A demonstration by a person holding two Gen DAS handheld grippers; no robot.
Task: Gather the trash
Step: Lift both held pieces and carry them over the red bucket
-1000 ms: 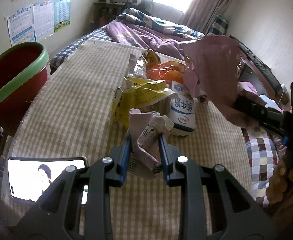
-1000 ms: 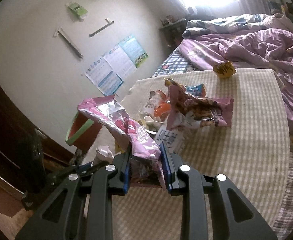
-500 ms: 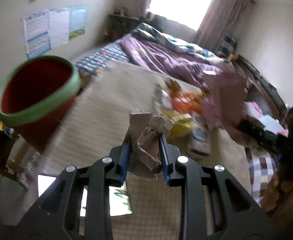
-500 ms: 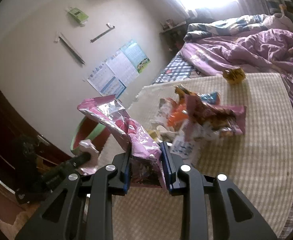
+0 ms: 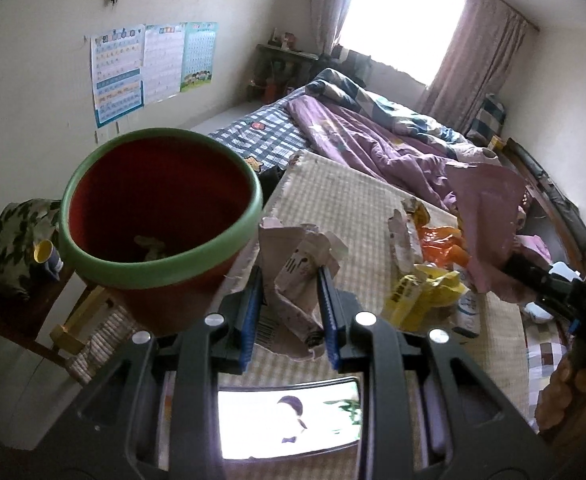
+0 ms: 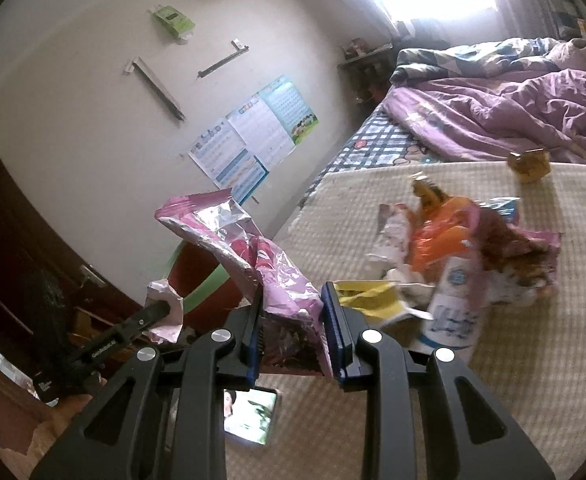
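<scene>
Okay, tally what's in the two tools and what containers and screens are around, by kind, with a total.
Crumpled paper carton in left tool: 1
Pink foil wrapper in right tool: 1
Red bin with green rim: 1
Lit phone: 1
Total: 4

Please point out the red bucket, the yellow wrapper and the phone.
red bucket [image 5: 161,268]: left wrist view, green rim.
yellow wrapper [image 5: 425,292]: left wrist view, crumpled middle.
phone [image 5: 289,420]: left wrist view, lit screen.

Bright curtained window [image 5: 403,20], unmade purple-quilted bed [image 5: 373,144], charts [image 5: 153,64] on cream wall [image 6: 73,80].
</scene>
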